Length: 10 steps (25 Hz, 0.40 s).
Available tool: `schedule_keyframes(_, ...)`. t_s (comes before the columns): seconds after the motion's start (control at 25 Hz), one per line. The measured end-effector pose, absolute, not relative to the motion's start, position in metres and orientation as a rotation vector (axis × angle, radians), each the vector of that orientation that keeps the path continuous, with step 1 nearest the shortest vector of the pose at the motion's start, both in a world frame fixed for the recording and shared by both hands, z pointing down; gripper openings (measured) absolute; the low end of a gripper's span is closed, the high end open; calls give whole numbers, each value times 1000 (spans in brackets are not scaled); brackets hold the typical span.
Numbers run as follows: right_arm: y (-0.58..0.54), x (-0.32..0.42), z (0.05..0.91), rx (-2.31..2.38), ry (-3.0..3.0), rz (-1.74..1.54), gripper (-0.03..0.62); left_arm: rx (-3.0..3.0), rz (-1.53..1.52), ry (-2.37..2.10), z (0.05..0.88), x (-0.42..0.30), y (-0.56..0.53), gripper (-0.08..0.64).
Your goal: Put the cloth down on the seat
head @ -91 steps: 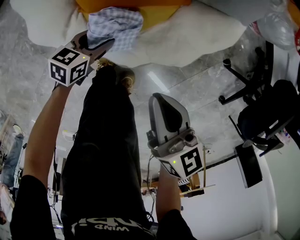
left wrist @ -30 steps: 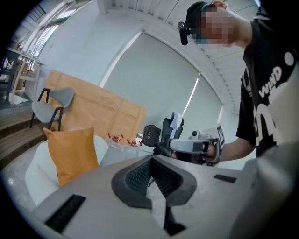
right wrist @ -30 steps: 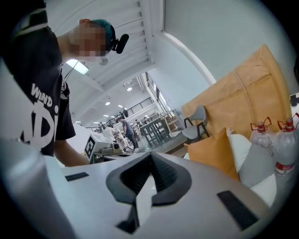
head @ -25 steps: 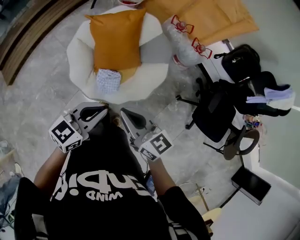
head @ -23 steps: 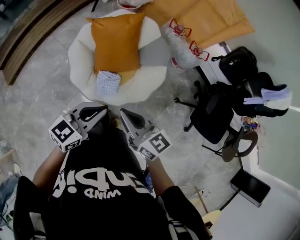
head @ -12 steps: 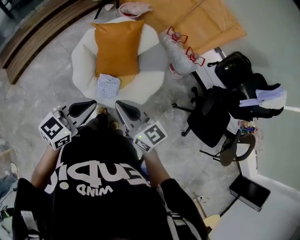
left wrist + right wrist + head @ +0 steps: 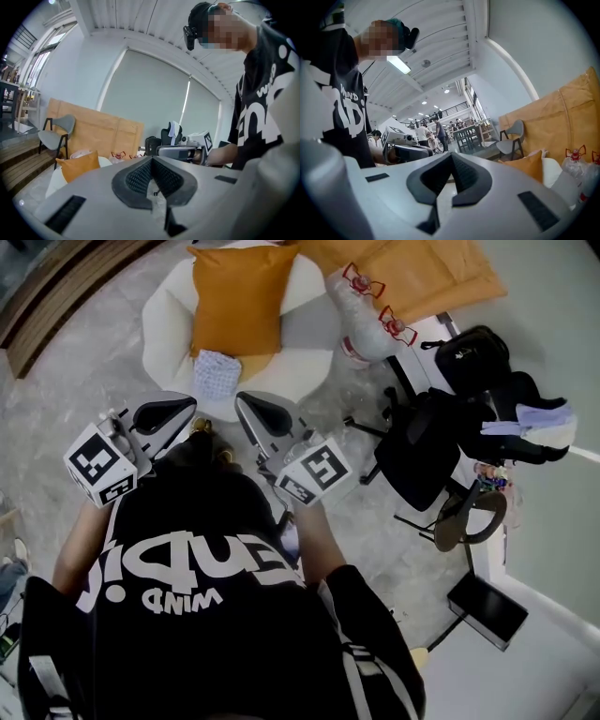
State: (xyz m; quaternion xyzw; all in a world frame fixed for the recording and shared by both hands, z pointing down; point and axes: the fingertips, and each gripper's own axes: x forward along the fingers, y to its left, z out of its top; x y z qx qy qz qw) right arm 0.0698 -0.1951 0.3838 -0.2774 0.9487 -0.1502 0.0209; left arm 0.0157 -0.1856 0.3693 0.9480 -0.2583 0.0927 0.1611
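The blue-and-white checked cloth (image 7: 217, 371) lies folded on the front of the white round seat (image 7: 169, 310), against an orange cushion (image 7: 239, 296). Neither gripper touches it. My left gripper (image 7: 187, 409) is held close to the person's body, well short of the seat, its jaws shut with nothing between them (image 7: 152, 180). Beside it, my right gripper (image 7: 246, 401) is also shut and empty (image 7: 450, 176). The cushion (image 7: 77, 166) shows in the left gripper view; the cloth is hidden there.
A black office chair (image 7: 427, 451) and a black backpack (image 7: 469, 357) stand to the right. A bag of plastic bottles (image 7: 370, 320) leans by the seat, with cardboard (image 7: 412, 273) behind. A wooden step (image 7: 56, 287) runs at the upper left. A grey chair (image 7: 58, 131) stands further off.
Earlier the left gripper was over the seat with the cloth at its jaws. Now the cloth rests on the seat, and both grippers stay drawn back near the body.
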Motion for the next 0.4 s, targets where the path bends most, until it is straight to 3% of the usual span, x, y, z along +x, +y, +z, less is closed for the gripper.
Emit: schedule_keyframes(0.4,-200,61,393,-809,2982,-469,18,2703,261,-739,381,8,-182,5)
